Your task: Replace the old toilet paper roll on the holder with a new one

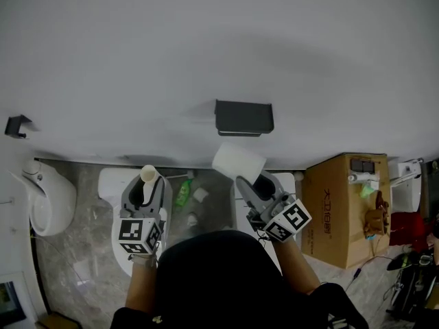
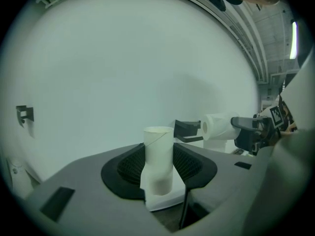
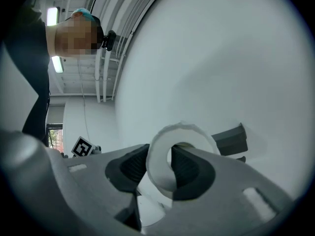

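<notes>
Can only see part of the dark grey wall holder (image 3: 230, 139), the white toilet paper roll (image 3: 157, 167) blocks it. Print on the brown cardboard box (image 1: 337, 214) is too tiny to read.

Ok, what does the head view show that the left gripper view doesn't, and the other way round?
Head view only: the cardboard box at right and a green object on the floor. Left gripper view only: a ceiling light, and the left gripper's jaws clamping the empty tube's sides. Both: that tube, the wall holder and the new roll near it.
</notes>
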The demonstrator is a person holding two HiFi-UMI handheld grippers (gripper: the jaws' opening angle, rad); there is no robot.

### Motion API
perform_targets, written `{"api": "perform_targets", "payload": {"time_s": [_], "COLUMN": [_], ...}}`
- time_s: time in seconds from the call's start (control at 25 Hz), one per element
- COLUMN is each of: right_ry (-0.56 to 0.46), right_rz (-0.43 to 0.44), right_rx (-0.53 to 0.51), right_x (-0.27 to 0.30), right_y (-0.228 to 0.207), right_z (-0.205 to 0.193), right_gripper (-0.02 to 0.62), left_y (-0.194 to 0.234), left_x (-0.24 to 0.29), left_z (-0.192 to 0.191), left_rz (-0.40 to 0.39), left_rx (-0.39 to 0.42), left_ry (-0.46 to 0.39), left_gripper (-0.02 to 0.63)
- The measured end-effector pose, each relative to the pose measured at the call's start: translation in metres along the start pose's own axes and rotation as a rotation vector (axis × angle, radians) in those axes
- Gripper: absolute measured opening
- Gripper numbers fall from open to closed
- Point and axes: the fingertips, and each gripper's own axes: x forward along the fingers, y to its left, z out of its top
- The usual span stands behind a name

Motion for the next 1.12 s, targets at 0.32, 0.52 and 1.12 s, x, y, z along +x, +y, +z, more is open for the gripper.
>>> {"api": "perform_targets", "payload": {"time_s": [0.32,0.52,1.12], "right_ry": [0.013,0.052,0.306], "right_rz": [0.057,0.136,0.198], "right_rx": [-0.036,-0.070,-0.106], "right_x": [0.025,0.050,0.097], "right_y": [-0.015,-0.031,-0.089], "right_z": [0.036,0.066,0.048], "right_gripper": [0.132,0.132,0.135], "left_y": [0.003,0.008,0.022], "left_x": [-0.007,-0.010,-0.016], "left_z": [-0.007,-0.005,-0.011], "left_rz": [0.006,0.017,0.063], "left_rx": [-0.034,-0.057,-0.092], "left_ry": [-0.003,-0.019,-0.026], "left_gripper": [0.186,0.186,0.186]}}
